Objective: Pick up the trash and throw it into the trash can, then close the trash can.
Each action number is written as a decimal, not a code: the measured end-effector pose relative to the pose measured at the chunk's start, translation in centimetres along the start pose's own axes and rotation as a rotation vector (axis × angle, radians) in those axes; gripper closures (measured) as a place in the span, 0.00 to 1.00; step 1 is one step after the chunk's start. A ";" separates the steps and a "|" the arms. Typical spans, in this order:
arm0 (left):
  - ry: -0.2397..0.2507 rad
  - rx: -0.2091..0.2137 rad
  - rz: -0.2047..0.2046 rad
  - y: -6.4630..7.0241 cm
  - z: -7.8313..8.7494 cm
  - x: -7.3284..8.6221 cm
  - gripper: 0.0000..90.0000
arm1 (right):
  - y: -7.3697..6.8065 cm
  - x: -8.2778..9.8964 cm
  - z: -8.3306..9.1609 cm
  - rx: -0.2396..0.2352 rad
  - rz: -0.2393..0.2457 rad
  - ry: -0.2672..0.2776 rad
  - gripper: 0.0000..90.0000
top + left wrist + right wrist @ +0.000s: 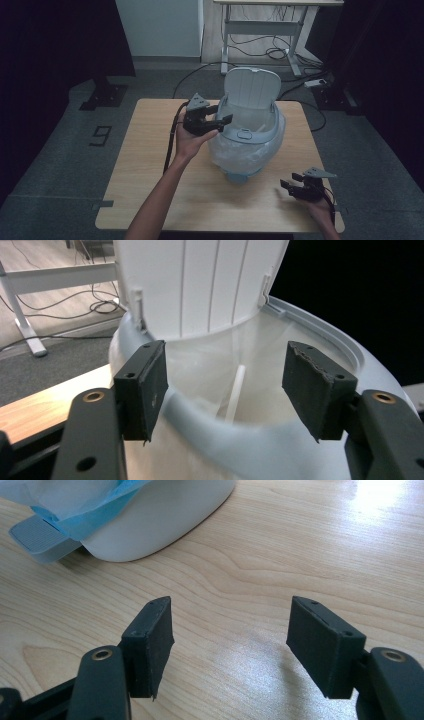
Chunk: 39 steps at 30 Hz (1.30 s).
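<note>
A small white pedal bin [248,145] stands on the wooden table [150,165], its lid [251,88] raised upright at the back. A clear bag lines it and hangs over its sides. My left gripper [224,121] is open at the bin's left rim, jaws pointing over the opening. In the left gripper view the rim [240,437] lies just below the left gripper [225,385], with the bag's inside [220,365] beyond. My right gripper [288,181] rests open near the table's front right corner, holding nothing. The right gripper view has the right gripper [230,635] above bare wood, facing the bin's base [160,520] and pedal [35,535].
A desk frame [260,30] with loose cables [260,50] stands on the floor behind the table. A power strip [316,83] lies on the floor at back right. Black curtains hang on both sides. A cable [170,145] trails from the left gripper across the table.
</note>
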<state>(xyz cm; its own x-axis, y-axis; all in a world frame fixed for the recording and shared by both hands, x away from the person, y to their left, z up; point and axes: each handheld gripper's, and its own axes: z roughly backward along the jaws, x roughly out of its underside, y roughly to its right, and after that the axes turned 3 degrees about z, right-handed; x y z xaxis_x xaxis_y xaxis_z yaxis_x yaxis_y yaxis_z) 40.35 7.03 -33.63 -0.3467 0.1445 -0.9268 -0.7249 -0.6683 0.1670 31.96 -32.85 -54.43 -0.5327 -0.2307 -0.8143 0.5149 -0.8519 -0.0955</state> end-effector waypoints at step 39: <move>-0.167 -0.094 0.036 -4.3 6.1 15.6 0.37 | 0.1 -1.0 1.1 0.013 -0.047 0.080 0.38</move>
<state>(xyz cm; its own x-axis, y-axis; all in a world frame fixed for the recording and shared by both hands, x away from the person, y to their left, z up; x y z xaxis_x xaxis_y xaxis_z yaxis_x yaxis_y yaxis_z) 34.43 16.56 -46.73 -0.4709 0.2335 -0.8507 -0.6542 -0.7393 0.1592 31.87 -33.23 -52.99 -0.5005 -0.1521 -0.8523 0.4813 -0.8672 -0.1279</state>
